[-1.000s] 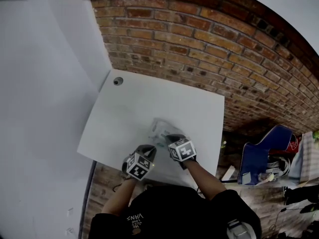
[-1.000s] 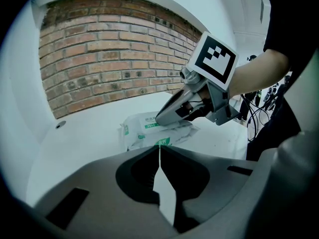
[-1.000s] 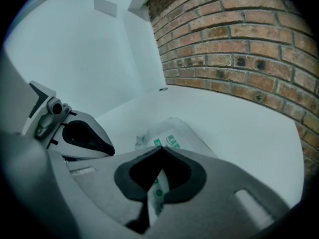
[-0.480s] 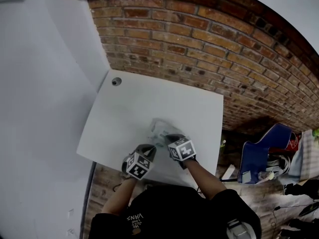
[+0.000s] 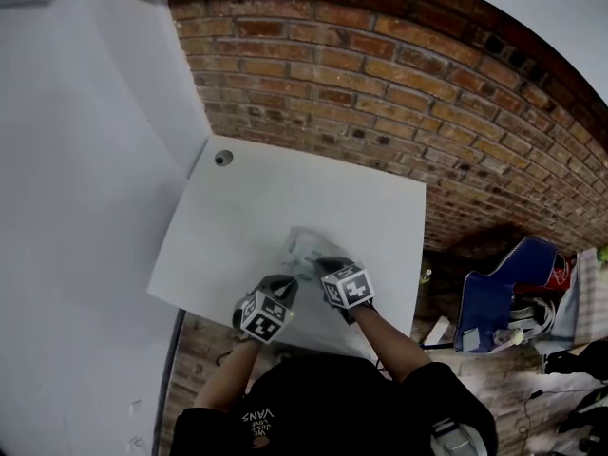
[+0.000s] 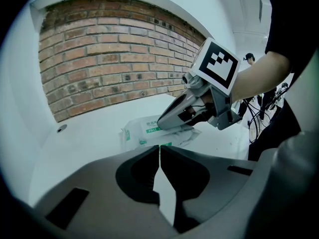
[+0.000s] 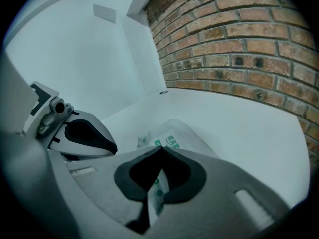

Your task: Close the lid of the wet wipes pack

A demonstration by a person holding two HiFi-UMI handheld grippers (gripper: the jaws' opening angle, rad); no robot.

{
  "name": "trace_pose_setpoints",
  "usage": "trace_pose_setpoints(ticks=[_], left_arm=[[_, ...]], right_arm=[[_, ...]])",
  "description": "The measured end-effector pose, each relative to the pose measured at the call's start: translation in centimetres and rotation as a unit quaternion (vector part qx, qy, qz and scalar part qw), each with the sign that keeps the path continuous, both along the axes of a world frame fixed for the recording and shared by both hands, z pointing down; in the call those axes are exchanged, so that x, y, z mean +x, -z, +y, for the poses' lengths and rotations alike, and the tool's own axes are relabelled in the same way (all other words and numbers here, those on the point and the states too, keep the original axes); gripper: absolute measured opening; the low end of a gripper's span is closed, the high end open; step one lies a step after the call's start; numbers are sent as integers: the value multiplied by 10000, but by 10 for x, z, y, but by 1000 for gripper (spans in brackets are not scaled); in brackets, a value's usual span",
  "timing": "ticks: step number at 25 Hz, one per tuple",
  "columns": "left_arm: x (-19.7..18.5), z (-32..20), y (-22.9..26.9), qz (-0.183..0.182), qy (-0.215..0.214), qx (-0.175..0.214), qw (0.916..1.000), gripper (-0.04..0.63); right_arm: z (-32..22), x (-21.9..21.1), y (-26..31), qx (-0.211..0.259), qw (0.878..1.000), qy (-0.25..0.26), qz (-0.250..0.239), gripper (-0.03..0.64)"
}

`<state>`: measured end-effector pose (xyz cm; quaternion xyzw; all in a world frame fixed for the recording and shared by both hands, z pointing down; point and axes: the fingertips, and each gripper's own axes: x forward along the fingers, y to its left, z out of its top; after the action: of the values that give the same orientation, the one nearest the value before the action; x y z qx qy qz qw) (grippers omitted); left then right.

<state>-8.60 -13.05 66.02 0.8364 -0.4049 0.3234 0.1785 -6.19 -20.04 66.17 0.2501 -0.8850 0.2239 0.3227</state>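
The wet wipes pack [image 5: 306, 248], white with green print, lies flat on the white table [image 5: 285, 198] near its front edge. My right gripper [image 5: 320, 265] is shut and its tips rest on top of the pack [image 6: 142, 131], as the left gripper view shows it [image 6: 172, 123]. In its own view the shut right gripper [image 7: 160, 149] covers part of the pack [image 7: 175, 139]. My left gripper [image 6: 160, 146] is shut with nothing in it and hangs just short of the pack's near side [image 5: 286, 289]. The lid is hidden under the right gripper.
A brick wall [image 5: 380, 84] runs behind the table and a white wall [image 5: 85, 160] stands at its left. A round cable hole [image 5: 223, 158] sits in the table's far left corner. A blue bag [image 5: 503, 297] and other items lie on the floor at the right.
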Motion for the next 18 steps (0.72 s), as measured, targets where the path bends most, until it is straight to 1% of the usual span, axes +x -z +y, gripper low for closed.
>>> trace_pose_setpoints(ticks=[11, 18], left_arm=[[-1, -3, 12, 24, 57, 172, 9998, 7], [3, -2, 24, 69, 33, 337, 9994, 6]], right_arm=[[-4, 12, 14, 247, 9994, -196, -166, -2], [-2, 16, 36, 594, 9971, -203, -422, -2]])
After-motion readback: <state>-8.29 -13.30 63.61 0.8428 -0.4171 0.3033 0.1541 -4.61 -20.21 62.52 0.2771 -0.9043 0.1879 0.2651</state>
